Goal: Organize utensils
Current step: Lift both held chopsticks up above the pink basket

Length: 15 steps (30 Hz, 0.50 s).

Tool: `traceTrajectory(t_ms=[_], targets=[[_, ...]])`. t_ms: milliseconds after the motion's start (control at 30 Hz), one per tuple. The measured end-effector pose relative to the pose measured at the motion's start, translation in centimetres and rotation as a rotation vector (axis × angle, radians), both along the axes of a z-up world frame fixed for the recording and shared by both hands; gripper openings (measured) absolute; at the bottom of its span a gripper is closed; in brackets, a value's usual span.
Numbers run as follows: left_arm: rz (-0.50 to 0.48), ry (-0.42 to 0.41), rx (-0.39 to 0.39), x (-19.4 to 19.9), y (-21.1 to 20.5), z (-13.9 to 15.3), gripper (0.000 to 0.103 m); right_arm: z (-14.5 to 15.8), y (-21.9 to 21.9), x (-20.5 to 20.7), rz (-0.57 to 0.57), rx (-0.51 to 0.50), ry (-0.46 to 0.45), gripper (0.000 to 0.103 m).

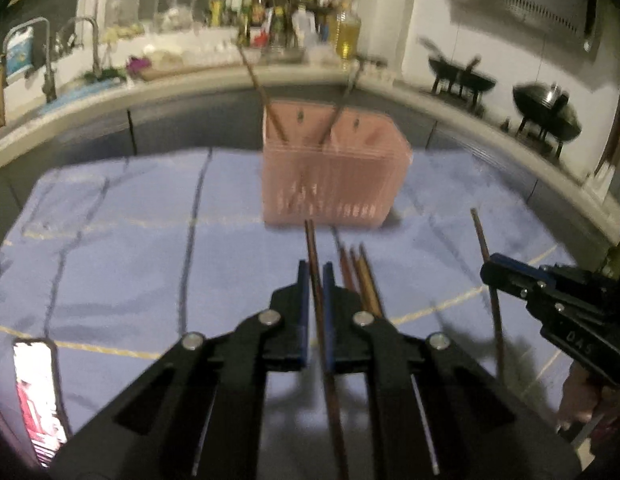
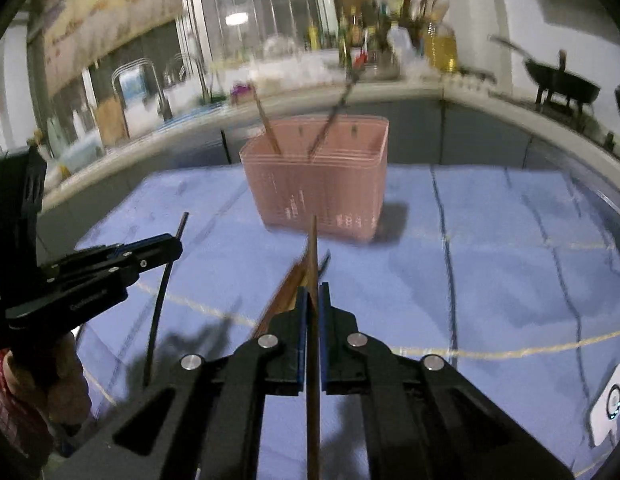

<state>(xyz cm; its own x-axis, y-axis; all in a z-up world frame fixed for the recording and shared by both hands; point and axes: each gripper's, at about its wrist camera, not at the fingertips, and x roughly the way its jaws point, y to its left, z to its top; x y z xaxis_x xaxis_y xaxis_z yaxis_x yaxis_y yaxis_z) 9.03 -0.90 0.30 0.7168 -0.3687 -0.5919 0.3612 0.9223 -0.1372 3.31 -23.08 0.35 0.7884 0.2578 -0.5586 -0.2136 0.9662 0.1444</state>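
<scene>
Chopsticks are the job here, and both claws have one. The worktop, under a blue cloth with dark creases and yellow lines, is the biggest thing in view, with bare cloth to both sides of the pink slatted basket standing near its far edge. Two sticks already lean inside the basket. The left claw is pressed together on a dark brown chopstick that runs out past its tips toward the basket. The right claw pinches a lighter wooden chopstick the same way (blurred, so its tip is hard to place). A small bundle of loose chopsticks lies on the cloth between claws and basket.
</scene>
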Motion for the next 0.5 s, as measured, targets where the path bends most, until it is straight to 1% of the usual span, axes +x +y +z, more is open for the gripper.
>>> traceTrajectory(t_ms=[100,200,300,500], targets=[[0.008,-0.050,-0.038,-1.0,0.8,2.2,0.005,1.8,-0.2,-0.9,-0.010,0.026,-0.062,0.005],[0.011,-0.083,-0.066,-1.9,1.3,3.4,0.005,3.2,-0.6,-1.8,-0.018,0.049,-0.114,0.005],[0.016,-0.095,-0.061,-2.7,1.3,3.6,0.005,4.0,-0.6,-2.5,-0.029,0.051,-0.140,0.005],[0.012,-0.074,-0.064,-3.1,1.2,2.9,0.005,4.3,-0.7,-3.5,-0.041,0.058,-0.147,0.005]])
